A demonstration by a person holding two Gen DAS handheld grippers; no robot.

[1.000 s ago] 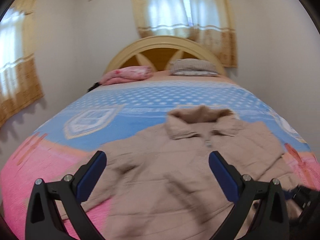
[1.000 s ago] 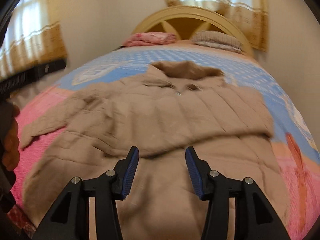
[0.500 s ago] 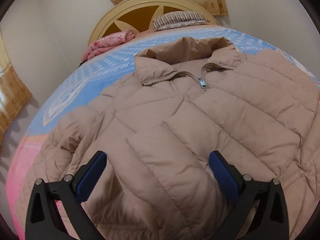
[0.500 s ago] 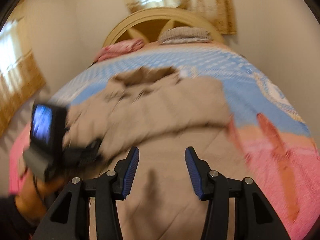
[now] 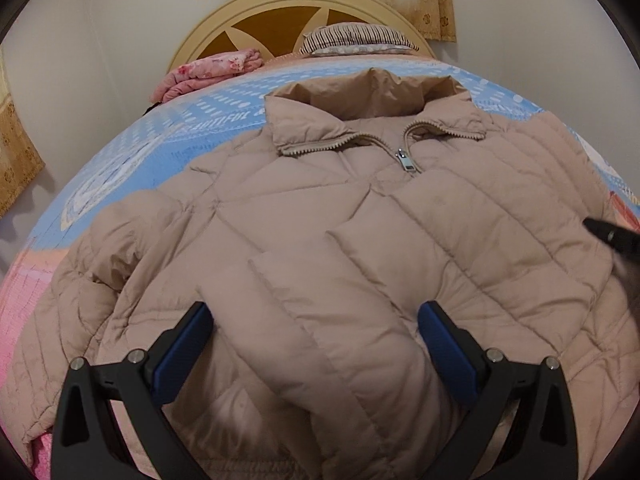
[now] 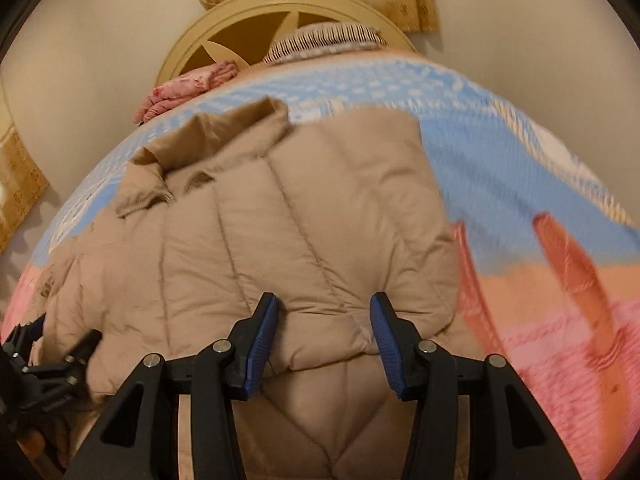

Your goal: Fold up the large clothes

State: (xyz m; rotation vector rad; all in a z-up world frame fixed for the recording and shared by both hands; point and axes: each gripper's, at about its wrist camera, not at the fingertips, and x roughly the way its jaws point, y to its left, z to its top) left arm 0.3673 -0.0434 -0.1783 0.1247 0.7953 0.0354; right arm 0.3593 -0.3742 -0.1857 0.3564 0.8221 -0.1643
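Two grippers hang over one beige puffer jacket, which lies front-up on the bed, collar toward the headboard and hem toward the foot edge – laid flat, I judge, so the sleeves and sides can be folded inward. The left gripper stands wide, its blue pads on either side of a sleeve folded across the chest, clamping nothing. The right gripper is about half open, its pads straddling a puffy ridge at the jacket's right-hand side, near the bed's pink foot corner; whether they press it is unclear – probably lined up to pinch that edge. A pink folded blanket and striped pillow sit at the head edge, well apart
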